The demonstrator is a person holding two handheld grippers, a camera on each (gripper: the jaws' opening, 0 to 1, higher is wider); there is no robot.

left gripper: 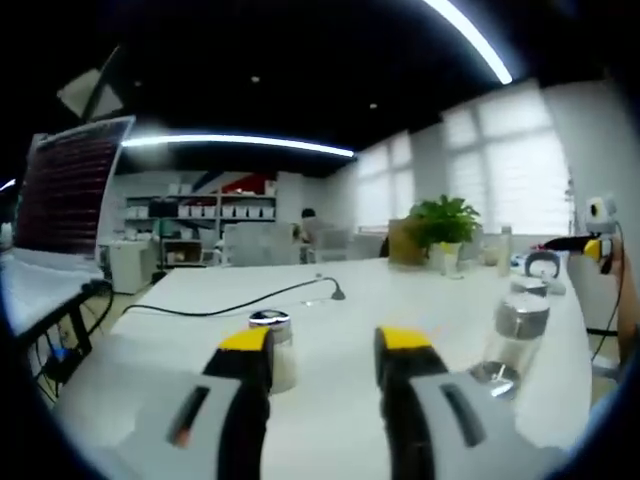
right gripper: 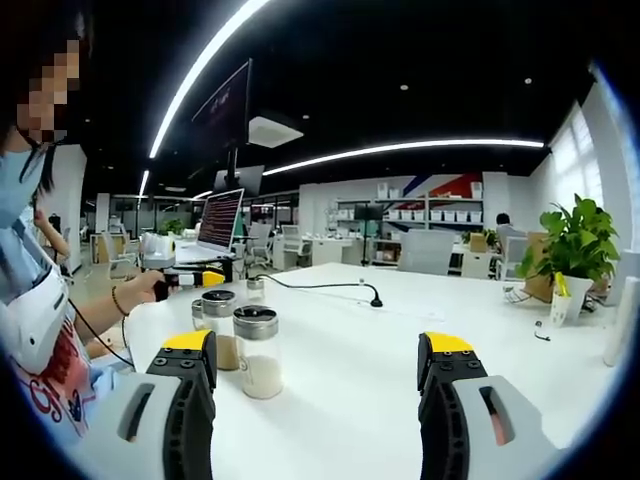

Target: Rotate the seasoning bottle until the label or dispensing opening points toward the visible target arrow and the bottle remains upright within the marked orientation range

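Observation:
In the left gripper view a small seasoning bottle (left gripper: 284, 360) with a silver lid stands upright on the white table (left gripper: 330, 410), just behind my left gripper's left jaw. My left gripper (left gripper: 325, 345) is open with nothing between its yellow-tipped jaws. A taller clear bottle (left gripper: 514, 335) with a grey cap stands to the right. In the right gripper view a bottle of white powder (right gripper: 258, 352) and a bottle with brownish contents (right gripper: 222, 338) stand upright left of centre. My right gripper (right gripper: 318, 345) is open and short of them. A hand holds the left gripper (right gripper: 188, 280) beyond them.
A black cable (left gripper: 240, 305) (right gripper: 330, 286) runs across the table. A potted plant (left gripper: 445, 222) (right gripper: 575, 245) stands at the far side, with small items near it. A laptop (right gripper: 220, 220) sits at the table's left end. A person (right gripper: 40, 300) stands at the left.

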